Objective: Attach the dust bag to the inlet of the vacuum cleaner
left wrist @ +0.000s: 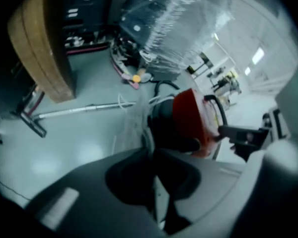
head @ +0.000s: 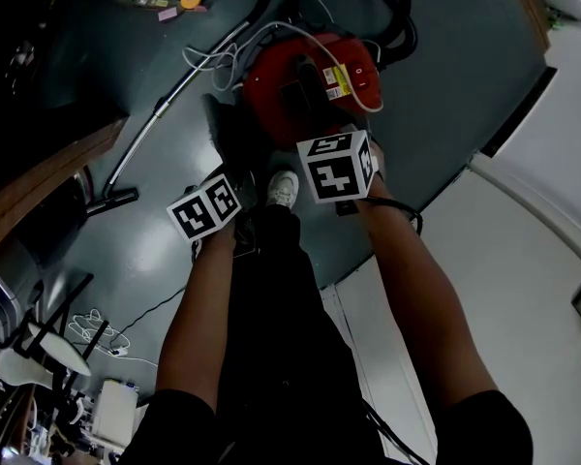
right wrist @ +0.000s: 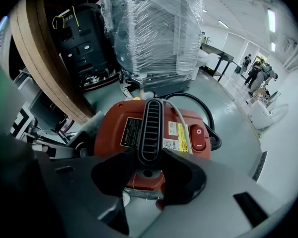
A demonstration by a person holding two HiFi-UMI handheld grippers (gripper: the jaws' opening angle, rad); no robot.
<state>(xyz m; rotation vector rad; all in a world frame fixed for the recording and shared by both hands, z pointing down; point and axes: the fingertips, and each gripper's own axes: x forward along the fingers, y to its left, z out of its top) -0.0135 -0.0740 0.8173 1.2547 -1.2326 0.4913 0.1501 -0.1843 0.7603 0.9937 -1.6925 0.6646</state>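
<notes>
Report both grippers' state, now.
Left gripper: jaws nearly together; too blurred to tell whether they hold anything.
Right gripper: jaws closed on the black handle of the red vacuum cleaner.

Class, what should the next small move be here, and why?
Probably lift the black handle slightly with the right hand-held gripper, whose jaws clamp it. The red vacuum cleaner shows no inlet and no dust bag is in sight.
</notes>
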